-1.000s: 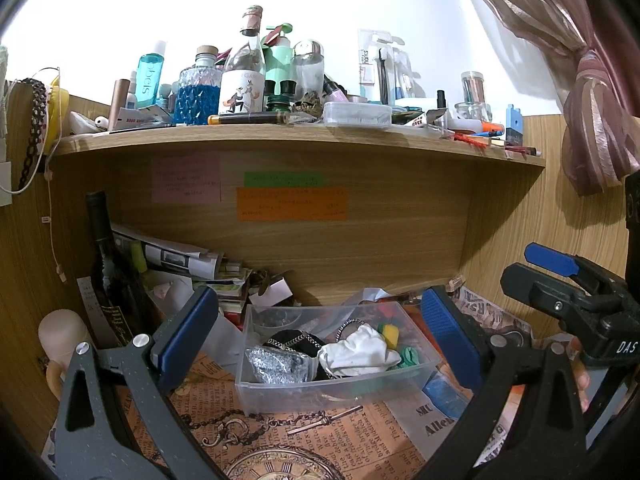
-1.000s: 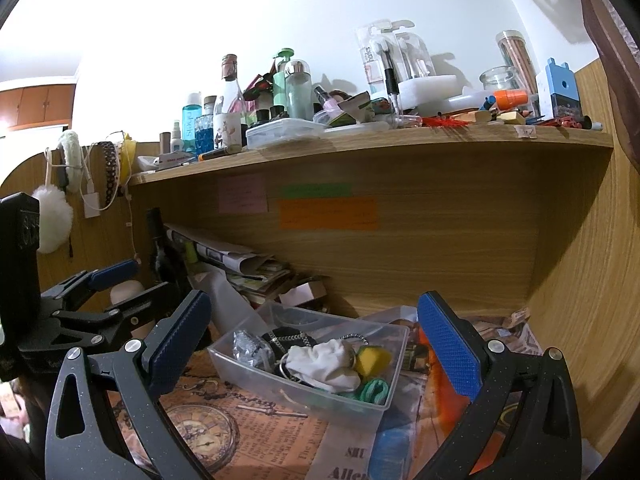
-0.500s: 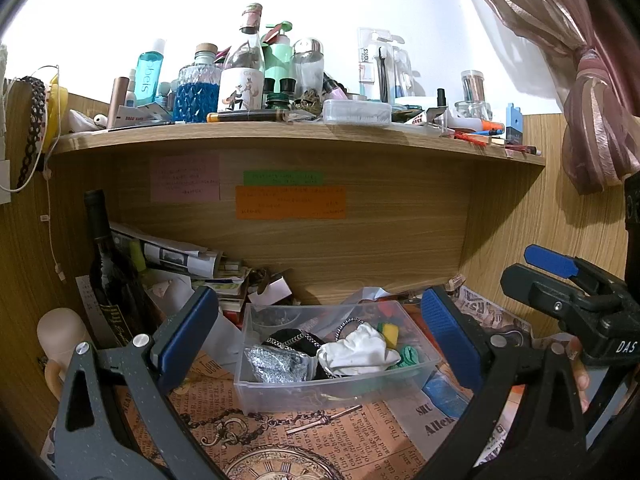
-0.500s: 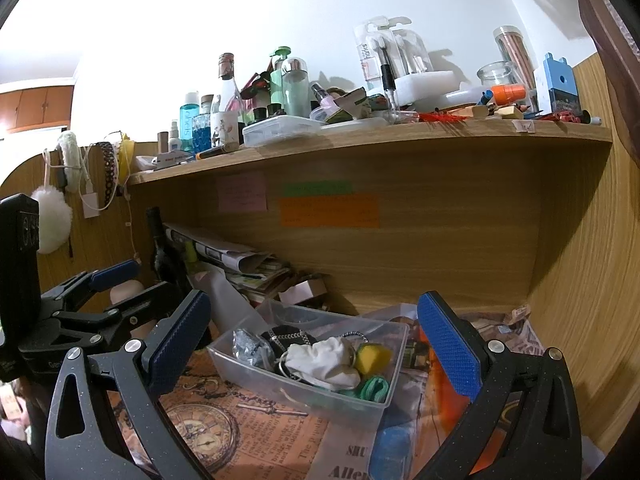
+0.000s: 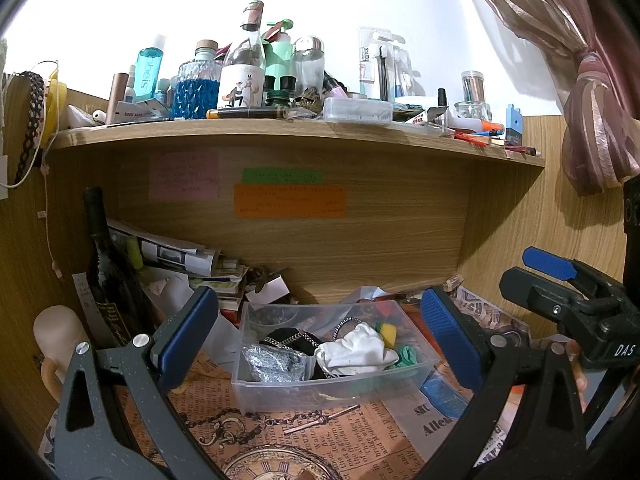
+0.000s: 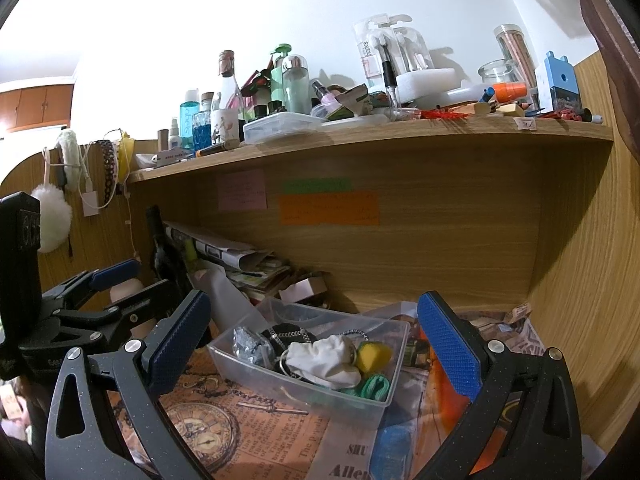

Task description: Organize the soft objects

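A clear plastic bin sits on the printed paper under the shelf. It holds a white cloth, a silver pouch, a yellow sponge, a green tie and chains. My left gripper is open and empty, in front of the bin and above it. My right gripper is open and empty, also facing the bin. Each gripper shows at the edge of the other's view.
A wooden shelf above carries several bottles and jars. A dark bottle and stacked papers stand at the back left. A wooden side wall closes the right. A curtain hangs at the upper right.
Both views have shifted very slightly; the grippers stay open and the bin and its contents have not moved.
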A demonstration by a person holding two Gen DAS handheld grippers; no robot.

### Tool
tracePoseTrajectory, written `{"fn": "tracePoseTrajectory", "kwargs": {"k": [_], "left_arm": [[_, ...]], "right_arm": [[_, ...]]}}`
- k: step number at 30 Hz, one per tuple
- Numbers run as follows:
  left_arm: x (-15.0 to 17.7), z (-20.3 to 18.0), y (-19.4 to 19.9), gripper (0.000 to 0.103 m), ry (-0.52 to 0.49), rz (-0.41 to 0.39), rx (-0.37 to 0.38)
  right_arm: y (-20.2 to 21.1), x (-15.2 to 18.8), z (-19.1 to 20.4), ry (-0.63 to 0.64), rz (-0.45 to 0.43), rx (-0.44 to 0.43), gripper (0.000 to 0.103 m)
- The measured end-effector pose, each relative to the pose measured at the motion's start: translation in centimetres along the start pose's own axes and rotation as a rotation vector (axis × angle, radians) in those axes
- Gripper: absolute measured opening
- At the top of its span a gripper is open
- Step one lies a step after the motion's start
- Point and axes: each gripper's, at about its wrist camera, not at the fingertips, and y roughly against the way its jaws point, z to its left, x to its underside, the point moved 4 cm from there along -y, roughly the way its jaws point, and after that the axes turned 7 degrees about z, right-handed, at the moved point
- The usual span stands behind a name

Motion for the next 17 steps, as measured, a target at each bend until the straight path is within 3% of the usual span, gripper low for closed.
{"fn": "tracePoseTrajectory", "kwargs": {"k": [17], "left_arm": [[0.29,0.70,-0.94,0.103,0.009,0.036,0.031]], "right_arm": [[-0.84,0.34,0.16,0.005,0.027,0.001,0.103]]}}
